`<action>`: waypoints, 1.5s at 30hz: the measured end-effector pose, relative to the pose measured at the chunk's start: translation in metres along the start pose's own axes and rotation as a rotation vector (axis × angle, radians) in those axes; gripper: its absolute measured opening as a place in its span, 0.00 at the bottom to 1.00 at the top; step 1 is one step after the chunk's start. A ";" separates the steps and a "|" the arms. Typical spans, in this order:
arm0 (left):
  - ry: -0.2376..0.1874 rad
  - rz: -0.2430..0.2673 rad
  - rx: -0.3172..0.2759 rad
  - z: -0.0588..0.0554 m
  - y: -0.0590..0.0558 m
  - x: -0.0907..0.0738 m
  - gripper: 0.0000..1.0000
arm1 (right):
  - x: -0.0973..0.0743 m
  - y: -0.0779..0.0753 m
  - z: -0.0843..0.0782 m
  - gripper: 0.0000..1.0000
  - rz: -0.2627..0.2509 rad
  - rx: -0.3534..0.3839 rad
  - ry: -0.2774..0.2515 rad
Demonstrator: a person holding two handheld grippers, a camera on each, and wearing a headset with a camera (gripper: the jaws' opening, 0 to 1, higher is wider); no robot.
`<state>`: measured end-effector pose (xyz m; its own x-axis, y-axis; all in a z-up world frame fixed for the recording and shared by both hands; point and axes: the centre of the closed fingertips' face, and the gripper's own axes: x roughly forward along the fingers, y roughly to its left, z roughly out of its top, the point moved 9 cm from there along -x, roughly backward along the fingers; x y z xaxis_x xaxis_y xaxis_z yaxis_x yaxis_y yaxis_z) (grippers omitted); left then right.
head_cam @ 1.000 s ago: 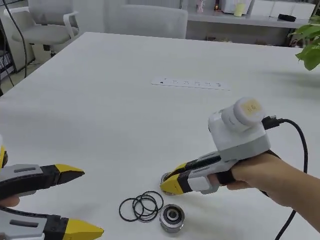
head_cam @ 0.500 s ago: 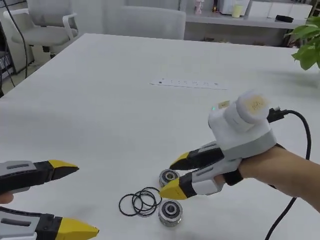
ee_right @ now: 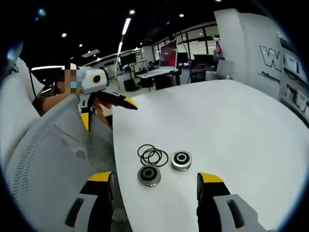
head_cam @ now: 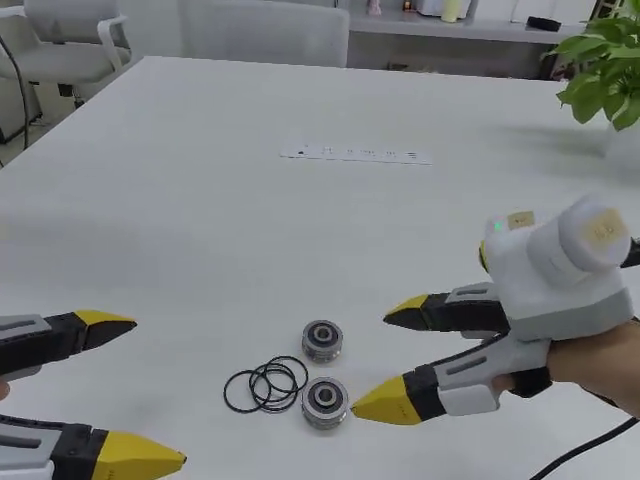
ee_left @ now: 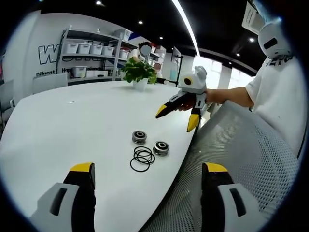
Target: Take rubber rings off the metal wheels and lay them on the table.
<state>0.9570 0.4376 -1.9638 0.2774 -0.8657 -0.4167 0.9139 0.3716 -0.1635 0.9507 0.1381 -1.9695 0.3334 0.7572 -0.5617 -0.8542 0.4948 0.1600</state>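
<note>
Two metal wheels lie flat near the front edge of the white table (head_cam: 300,230), one farther (head_cam: 322,340) and one nearer (head_cam: 325,400). Several loose black rubber rings (head_cam: 262,387) lie overlapping just left of them. My right gripper (head_cam: 392,362) hovers open to the right of the wheels, holding nothing. My left gripper (head_cam: 148,392) is open at the lower left, apart from the rings. In the left gripper view the wheels (ee_left: 139,137) (ee_left: 161,148) and rings (ee_left: 142,158) lie ahead of the open jaws. The right gripper view shows the wheels (ee_right: 181,160) (ee_right: 149,175) and rings (ee_right: 153,155).
A white power strip (head_cam: 355,155) lies at mid-table. A green plant (head_cam: 600,80) stands at the far right corner. Office chairs (head_cam: 60,50) sit beyond the far left edge. A grey mesh surface (ee_left: 231,145) runs along the table's near edge.
My right gripper, shut at the farther wheel a second ago, has opened wide and drawn back to the right. That wheel now lies free. The left gripper stays open.
</note>
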 end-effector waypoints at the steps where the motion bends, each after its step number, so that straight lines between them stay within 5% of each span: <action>1: -0.001 0.001 -0.002 0.000 0.000 0.000 0.90 | -0.002 0.001 -0.002 0.70 -0.007 0.000 -0.004; 6: -0.005 0.029 -0.011 -0.002 0.002 -0.001 0.99 | -0.014 0.005 -0.012 0.84 -0.060 0.006 -0.026; 27: -0.039 0.017 -0.048 -0.004 0.002 -0.001 0.99 | -0.053 0.010 -0.037 0.99 -0.254 0.111 -0.189; 40: -0.040 0.020 -0.053 -0.004 0.001 -0.002 0.99 | -0.062 0.016 -0.046 0.99 -0.296 0.140 -0.192; 45: -0.046 0.022 -0.065 -0.005 0.001 -0.002 0.99 | -0.059 0.019 -0.048 0.99 -0.302 0.135 -0.144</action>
<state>0.9555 0.4416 -1.9675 0.3119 -0.8709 -0.3799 0.8867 0.4104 -0.2130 0.8954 0.0825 -1.9726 0.6234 0.6161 -0.4813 -0.6517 0.7497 0.1156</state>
